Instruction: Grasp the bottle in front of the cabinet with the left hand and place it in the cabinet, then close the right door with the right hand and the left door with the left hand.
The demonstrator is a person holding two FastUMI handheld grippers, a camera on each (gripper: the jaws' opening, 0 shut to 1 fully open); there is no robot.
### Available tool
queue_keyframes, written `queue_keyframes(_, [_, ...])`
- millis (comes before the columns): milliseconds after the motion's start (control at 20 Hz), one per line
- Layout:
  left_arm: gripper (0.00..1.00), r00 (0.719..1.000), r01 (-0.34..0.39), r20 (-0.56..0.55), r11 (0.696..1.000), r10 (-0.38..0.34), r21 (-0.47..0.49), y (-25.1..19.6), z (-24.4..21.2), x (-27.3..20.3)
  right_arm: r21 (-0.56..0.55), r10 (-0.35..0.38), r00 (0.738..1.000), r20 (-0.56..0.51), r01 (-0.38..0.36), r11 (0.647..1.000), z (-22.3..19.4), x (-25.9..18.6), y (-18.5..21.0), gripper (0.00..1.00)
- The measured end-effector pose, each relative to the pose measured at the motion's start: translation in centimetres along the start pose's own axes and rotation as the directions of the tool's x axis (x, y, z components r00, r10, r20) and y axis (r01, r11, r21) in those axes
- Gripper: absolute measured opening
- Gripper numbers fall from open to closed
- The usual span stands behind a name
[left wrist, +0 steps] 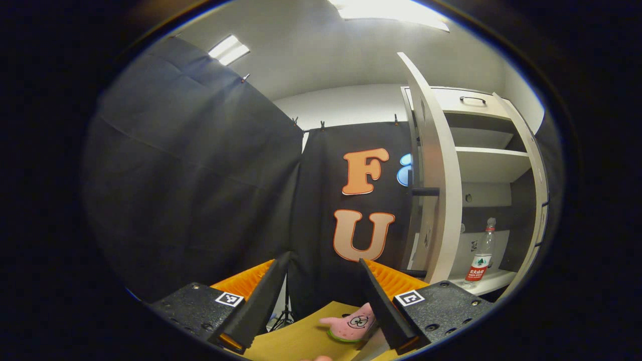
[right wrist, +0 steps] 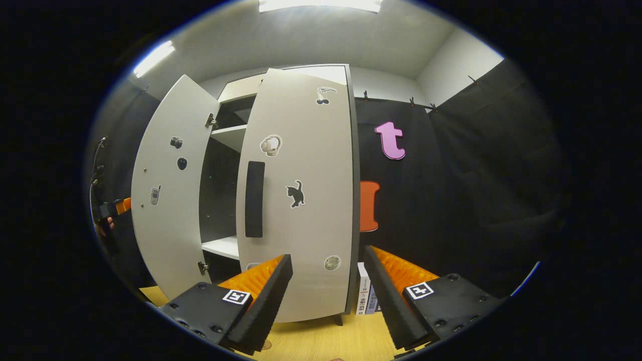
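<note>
A clear water bottle (left wrist: 481, 254) with a red label stands upright on the white cabinet's lower shelf (left wrist: 496, 281), between the two doors. In the left gripper view my left gripper (left wrist: 325, 260) is open and holds nothing; it sits left of the left door (left wrist: 437, 200), well back from the bottle. My right gripper (right wrist: 327, 255) is also open, just in front of the right door (right wrist: 301, 200), which is swung partway across the opening. That door's black handle (right wrist: 255, 199) faces me. The left door (right wrist: 168, 195) stands wide open, with the left gripper (right wrist: 114, 206) showing past its outer edge.
A pink star plush toy (left wrist: 353, 323) lies on the wooden table (left wrist: 296, 341) under the left gripper. Two books (right wrist: 368, 296) stand beside the cabinet's right side. Upper shelves (left wrist: 489, 163) are bare. Black cloth walls close in the booth.
</note>
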State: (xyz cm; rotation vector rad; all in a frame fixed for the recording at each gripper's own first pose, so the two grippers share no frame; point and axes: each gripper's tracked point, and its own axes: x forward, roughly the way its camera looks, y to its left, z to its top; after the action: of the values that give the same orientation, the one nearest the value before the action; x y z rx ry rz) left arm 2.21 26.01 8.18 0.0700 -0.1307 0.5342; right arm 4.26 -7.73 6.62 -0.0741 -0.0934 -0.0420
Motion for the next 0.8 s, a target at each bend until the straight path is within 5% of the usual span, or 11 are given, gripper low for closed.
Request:
queue_keyframes(350, [0.87, 0.995, 0.099, 0.002, 0.994, -0.099, 0.046, -2.6, 0.1, -0.4, 0.01, -0.034, 0.999, -0.016, 0.034, 0.999, -0.8, 0.0, -0.9, 0.97])
queue_keyframes(800, [0.87, 0.968, 0.251, -0.021, 0.968, -0.251, -0.021, -8.9, 0.0, -3.1, 0.011, -0.032, 0.999, -0.019, 0.032, 0.999, -0.7, -0.4, -1.3, 0.97])
